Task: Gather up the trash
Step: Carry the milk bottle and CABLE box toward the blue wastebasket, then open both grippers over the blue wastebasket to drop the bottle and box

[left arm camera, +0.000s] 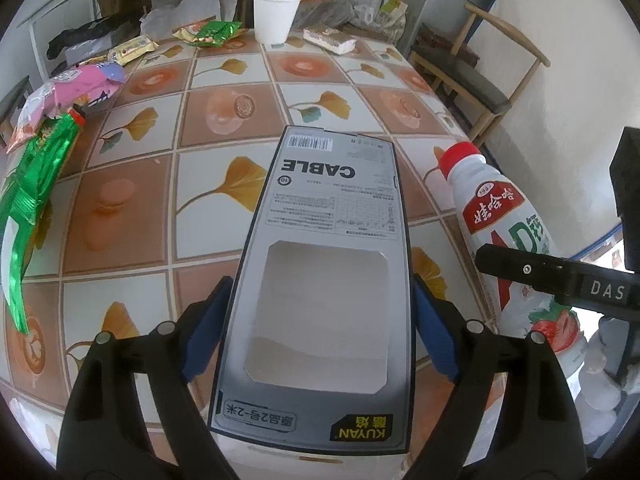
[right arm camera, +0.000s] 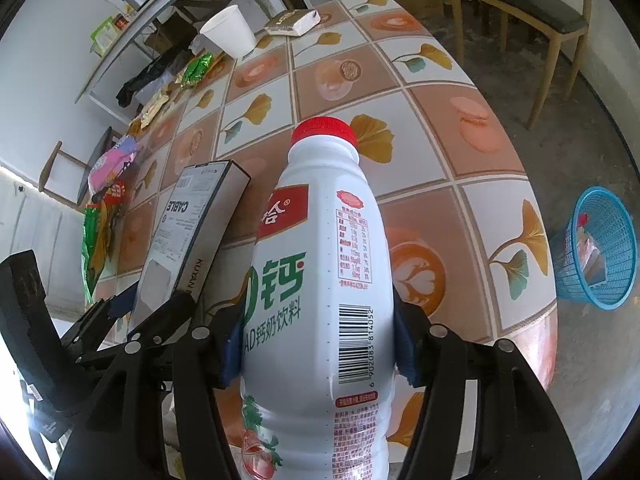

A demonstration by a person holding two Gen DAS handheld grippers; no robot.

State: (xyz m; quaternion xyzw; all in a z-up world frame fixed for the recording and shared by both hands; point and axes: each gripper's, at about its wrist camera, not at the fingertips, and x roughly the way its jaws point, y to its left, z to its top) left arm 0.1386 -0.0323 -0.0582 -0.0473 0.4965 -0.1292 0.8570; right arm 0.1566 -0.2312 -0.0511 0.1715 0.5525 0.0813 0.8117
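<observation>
Left wrist view:
- The left gripper (left arm camera: 320,320) grips a grey cable box (left arm camera: 320,264) marked "CABLE"; its blue fingers (left arm camera: 208,328) press on the box's two long sides.
- The box has a cut-out window in its top face and points away from the camera, above the surface (left arm camera: 160,184), which is covered in a cloth of leaf and macaron tiles.
- At the right, the right gripper (left arm camera: 560,280) shows as a black bar across a white milk drink bottle (left arm camera: 492,208) with a red cap.
- A white paper cup (left arm camera: 276,16) stands upright at the far edge, with a wrapped cake slice (left arm camera: 330,40) just to its right.
- Green snack packets (left arm camera: 214,32) lie left of the cup, and a yellow packet (left arm camera: 132,50) further left.
- A pink bag (left arm camera: 80,88) and a green foil wrapper (left arm camera: 32,208) lie along the left edge.
- A wooden chair (left arm camera: 476,76) stands at the far right, off the surface.

Right wrist view:
- The right gripper (right arm camera: 316,348) clamps the milk drink bottle (right arm camera: 320,280), its fingers (right arm camera: 408,352) against the two sides, red cap pointing away.
- The cable box (right arm camera: 188,232) is held up just left of the bottle by the left gripper (right arm camera: 132,320).
- A blue mesh basket (right arm camera: 600,248) sits on the floor to the right, with some trash inside.
- The paper cup (right arm camera: 232,32) and cake slice (right arm camera: 294,22) stand at the far end, and the packets line the left edge.
</observation>
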